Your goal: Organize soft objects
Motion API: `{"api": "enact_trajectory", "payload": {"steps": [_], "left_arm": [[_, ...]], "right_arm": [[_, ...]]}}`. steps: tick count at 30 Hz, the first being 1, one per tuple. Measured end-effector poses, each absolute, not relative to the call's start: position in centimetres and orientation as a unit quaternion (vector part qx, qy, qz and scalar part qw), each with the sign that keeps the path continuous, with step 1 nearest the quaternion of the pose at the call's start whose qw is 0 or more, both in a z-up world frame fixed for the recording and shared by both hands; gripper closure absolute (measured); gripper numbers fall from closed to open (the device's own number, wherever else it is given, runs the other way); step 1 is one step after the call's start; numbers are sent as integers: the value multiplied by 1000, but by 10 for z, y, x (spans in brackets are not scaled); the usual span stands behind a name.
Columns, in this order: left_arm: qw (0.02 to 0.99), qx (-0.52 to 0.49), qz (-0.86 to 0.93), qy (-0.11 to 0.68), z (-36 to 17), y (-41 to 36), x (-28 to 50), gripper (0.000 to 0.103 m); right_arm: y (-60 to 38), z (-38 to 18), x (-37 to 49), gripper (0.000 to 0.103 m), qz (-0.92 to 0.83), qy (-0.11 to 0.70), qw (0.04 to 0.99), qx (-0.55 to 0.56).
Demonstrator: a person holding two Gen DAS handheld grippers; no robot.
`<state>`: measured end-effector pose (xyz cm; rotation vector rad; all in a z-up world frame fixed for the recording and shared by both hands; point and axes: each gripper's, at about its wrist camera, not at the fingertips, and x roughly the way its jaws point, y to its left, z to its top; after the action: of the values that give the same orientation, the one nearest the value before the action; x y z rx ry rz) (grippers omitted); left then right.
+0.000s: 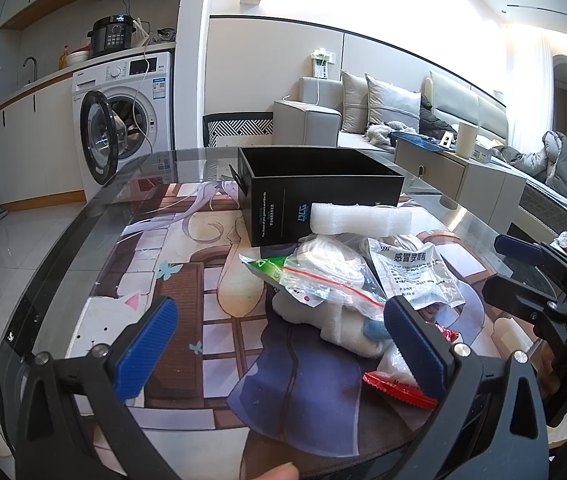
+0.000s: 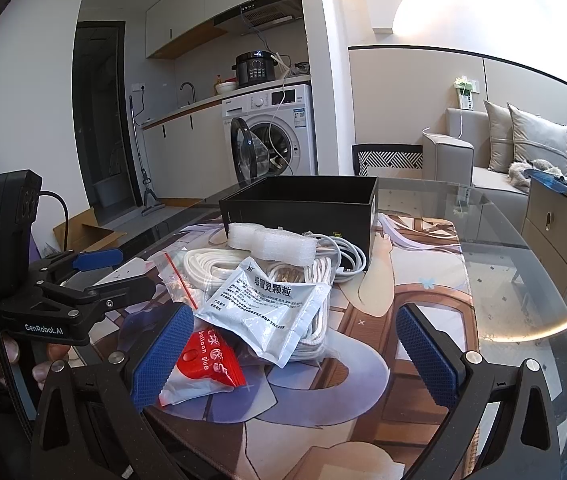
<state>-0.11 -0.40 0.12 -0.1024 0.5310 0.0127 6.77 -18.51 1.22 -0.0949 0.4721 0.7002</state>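
Note:
A pile of soft things lies on the printed mat in front of an open black box (image 1: 315, 192) (image 2: 303, 204): a white foam strip (image 1: 359, 218) (image 2: 271, 240), coiled white rope in a clear zip bag (image 1: 323, 276) (image 2: 211, 264), a silver medicine sachet (image 1: 411, 272) (image 2: 271, 304), a red balloon-glue packet (image 1: 399, 390) (image 2: 203, 368), a white cable (image 2: 347, 256) and a white plush (image 1: 343, 324). My left gripper (image 1: 279, 344) is open, near the pile's left. My right gripper (image 2: 295, 352) is open and empty, the sachet's edge between its fingers.
The round glass table (image 2: 523, 280) carries an anime desk mat (image 1: 187, 280). A washing machine with its door open (image 1: 123, 120) stands behind. A sofa (image 1: 383, 112) and cabinet (image 2: 563, 232) are to the right. A cardboard box (image 2: 83, 236) sits on the floor.

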Motion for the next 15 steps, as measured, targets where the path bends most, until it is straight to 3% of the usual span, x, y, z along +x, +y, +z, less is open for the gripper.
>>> {"api": "enact_trajectory", "payload": {"steps": [15], "left_arm": [[964, -51, 4, 262, 1, -4, -1, 0]], "right_arm": [[-185, 12, 69, 0, 340, 231, 910, -47]]}}
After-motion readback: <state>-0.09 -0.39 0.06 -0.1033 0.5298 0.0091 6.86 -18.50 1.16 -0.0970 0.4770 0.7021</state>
